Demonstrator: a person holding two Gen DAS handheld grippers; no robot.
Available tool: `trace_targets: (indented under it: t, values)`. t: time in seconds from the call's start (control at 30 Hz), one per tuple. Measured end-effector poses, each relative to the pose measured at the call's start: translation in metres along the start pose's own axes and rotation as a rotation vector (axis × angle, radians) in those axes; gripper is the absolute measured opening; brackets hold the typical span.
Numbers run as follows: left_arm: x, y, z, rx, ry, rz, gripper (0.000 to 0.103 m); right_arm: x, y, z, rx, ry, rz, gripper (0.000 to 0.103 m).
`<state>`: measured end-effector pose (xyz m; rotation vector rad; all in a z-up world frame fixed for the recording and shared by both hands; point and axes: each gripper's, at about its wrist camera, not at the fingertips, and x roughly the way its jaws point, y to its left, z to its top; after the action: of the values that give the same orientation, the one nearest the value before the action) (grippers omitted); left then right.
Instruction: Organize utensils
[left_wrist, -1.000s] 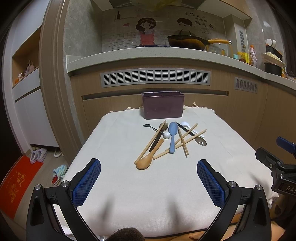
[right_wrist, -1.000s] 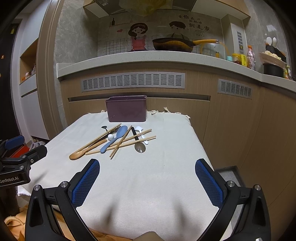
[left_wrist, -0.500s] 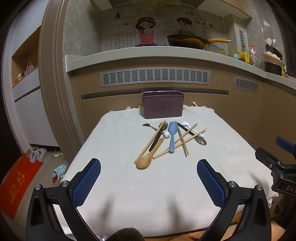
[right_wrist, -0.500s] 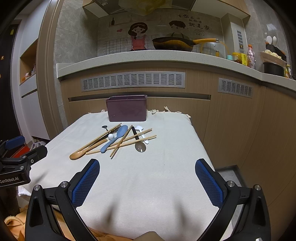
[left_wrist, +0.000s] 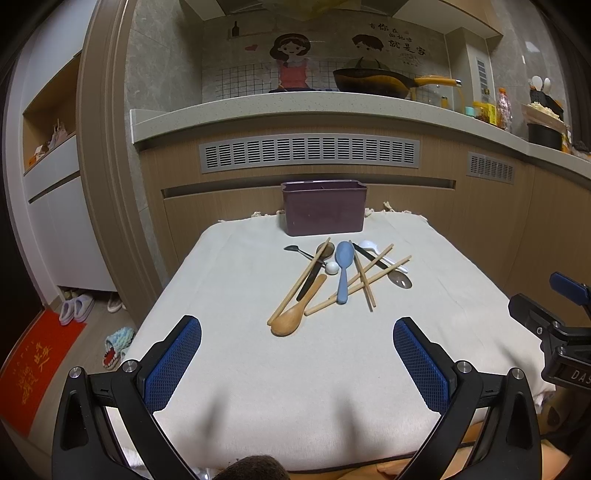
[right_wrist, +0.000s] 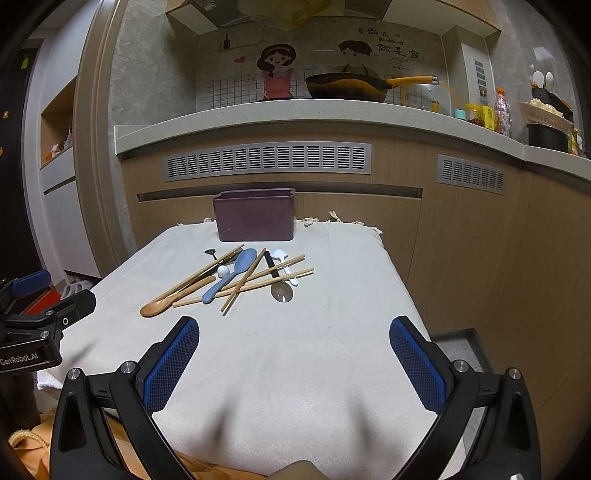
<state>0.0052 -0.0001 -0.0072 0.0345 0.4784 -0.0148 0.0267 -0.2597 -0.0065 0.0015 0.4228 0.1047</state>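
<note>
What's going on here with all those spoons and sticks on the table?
A person is holding a two-finger tool in each hand, about to tidy a heap of utensils. The left tool and right tool are both open and empty, hovering over the near part of the cloth-covered table. The wooden spoon, blue spoon, chopsticks and other pieces lie crossed in a pile. Behind them stands a purple holder, which looks like their destination. Nothing has been picked up yet.
</note>
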Motion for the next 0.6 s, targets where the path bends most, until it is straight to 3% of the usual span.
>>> trace_targets:
  t: [0.6]
  values:
    - [0.0000, 0.0005, 0.0000, -0.001, 0.001, 0.001, 0.103, 0.0004, 0.0000, 0.0007, 0.005, 0.005, 0.004, 0.103]
